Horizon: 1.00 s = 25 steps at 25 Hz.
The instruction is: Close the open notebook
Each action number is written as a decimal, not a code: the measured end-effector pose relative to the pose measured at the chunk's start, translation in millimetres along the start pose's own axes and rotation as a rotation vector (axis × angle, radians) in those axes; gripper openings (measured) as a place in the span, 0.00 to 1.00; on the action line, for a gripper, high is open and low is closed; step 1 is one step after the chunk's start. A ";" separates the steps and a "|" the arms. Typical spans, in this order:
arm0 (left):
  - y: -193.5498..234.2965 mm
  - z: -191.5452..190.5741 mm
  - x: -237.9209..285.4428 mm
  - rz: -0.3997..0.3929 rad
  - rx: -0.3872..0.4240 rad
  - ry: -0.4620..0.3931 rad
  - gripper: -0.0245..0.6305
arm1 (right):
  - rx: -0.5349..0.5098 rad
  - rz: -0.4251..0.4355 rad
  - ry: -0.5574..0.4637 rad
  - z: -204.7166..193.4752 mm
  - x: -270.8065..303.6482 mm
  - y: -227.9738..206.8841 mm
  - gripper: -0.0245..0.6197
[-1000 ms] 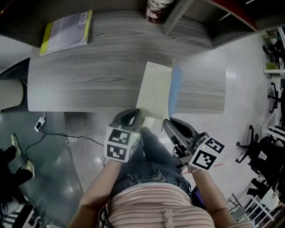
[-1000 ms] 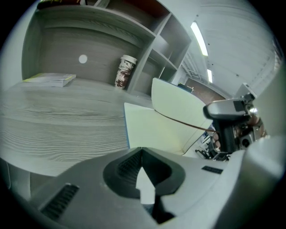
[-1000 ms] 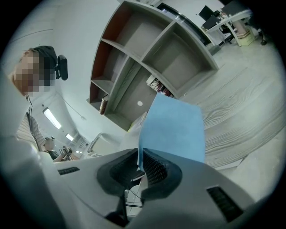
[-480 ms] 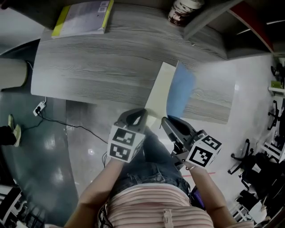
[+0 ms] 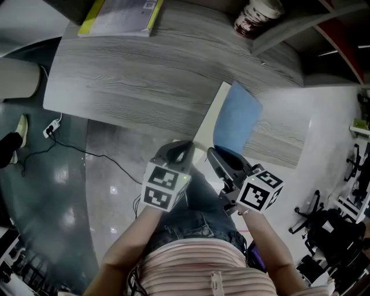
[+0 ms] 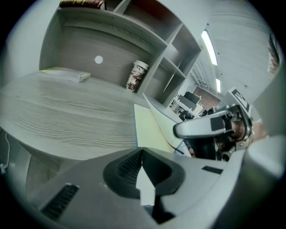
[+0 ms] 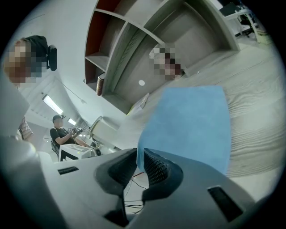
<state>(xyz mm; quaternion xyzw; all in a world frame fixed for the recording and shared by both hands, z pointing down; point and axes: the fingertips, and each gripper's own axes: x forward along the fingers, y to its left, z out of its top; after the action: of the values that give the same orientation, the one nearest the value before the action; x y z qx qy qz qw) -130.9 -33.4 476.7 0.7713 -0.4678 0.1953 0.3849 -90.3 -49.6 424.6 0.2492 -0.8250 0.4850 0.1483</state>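
The notebook [image 5: 228, 118] is lying half open at the near edge of the table [image 5: 144, 75], toward its right end. The right gripper [image 5: 213, 153] is working at its near right corner. In the right gripper view, the jaws of this gripper [image 7: 137, 154] are opening, with the lower edge of the blue cover [image 7: 187, 125] sitting in the narrow gap and touching the pads. That cover [image 5: 237, 118] is standing tilted up off the table, hinged along the spine and rising toward the far edge.

Just beside it, the left gripper [image 5: 184, 145] is meeting the near end of the cream page [image 5: 208, 121]. In the left gripper view its jaws [image 6: 142, 150] are pressing together at the tips, with a pale sheet showing between them. The cream page [image 6: 147, 127] is running straight down to them and lying flat on the wood. A second sheet is lifting to its right.

Farther out, a yellow-edged book [image 5: 121, 14] is resting near the far left corner of the table. A patterned cup [image 5: 258, 17] is standing at the far edge, against the shelf unit [image 6: 147, 40]. Below the table's left end, a black cable [image 5: 87, 156] is trailing across the glossy floor.
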 end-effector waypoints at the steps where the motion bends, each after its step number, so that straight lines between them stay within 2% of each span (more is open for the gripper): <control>1: 0.4 -0.1 -0.7 0.003 -0.005 -0.001 0.06 | -0.007 -0.003 0.008 -0.9 1.9 -0.8 0.12; 25: 10.9 -8.3 -11.8 0.050 -0.083 -0.038 0.06 | -0.090 -0.040 0.117 -17.4 31.8 -11.1 0.18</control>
<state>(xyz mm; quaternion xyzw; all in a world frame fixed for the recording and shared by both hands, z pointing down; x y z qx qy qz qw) -145.6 -23.1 478.6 0.7463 -0.5018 0.1704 0.4027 -110.5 -47.4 456.5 0.2302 -0.8308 0.4579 0.2170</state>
